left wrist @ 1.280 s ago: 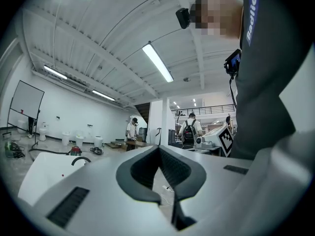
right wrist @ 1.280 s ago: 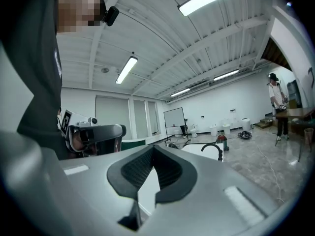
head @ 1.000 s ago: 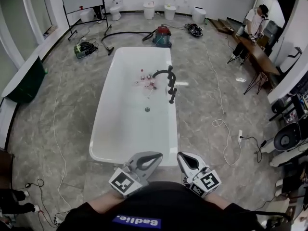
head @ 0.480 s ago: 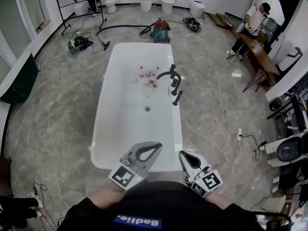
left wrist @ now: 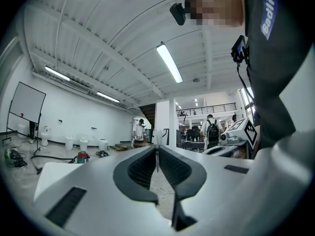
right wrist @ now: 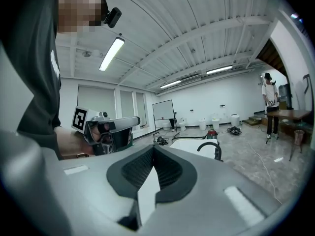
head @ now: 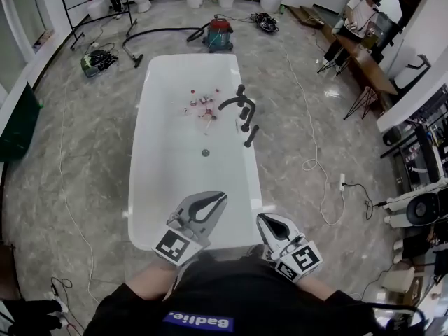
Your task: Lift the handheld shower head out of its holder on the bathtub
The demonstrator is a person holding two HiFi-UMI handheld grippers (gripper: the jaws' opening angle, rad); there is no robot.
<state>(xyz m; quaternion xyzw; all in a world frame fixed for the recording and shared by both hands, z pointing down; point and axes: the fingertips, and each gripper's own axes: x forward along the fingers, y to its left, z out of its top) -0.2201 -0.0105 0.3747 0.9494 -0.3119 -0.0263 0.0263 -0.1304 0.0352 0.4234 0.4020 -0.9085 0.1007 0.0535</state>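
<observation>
The white bathtub (head: 150,159) runs away from me in the head view. On its right rim stands a black tap set (head: 238,103), and the black handheld shower head (head: 250,136) sits in its holder just nearer to me. My left gripper (head: 220,197) is shut and empty over the tub's near end. My right gripper (head: 262,220) is shut and empty beside the near right rim. Both are well short of the shower head. In the right gripper view the black tap (right wrist: 211,147) shows far ahead beyond the shut right gripper (right wrist: 153,147).
Small bottles (head: 201,103) lie inside the tub near the drain (head: 205,152). A red vacuum cleaner (head: 219,33) and hoses lie beyond the tub's far end. Cables (head: 318,166) trail over the floor on the right. A person (head: 360,9) stands by a table at the far right.
The tub has come closer in the head view. Both grippers have moved forward from the tub's near rim to over its near end, and both stay shut.
</observation>
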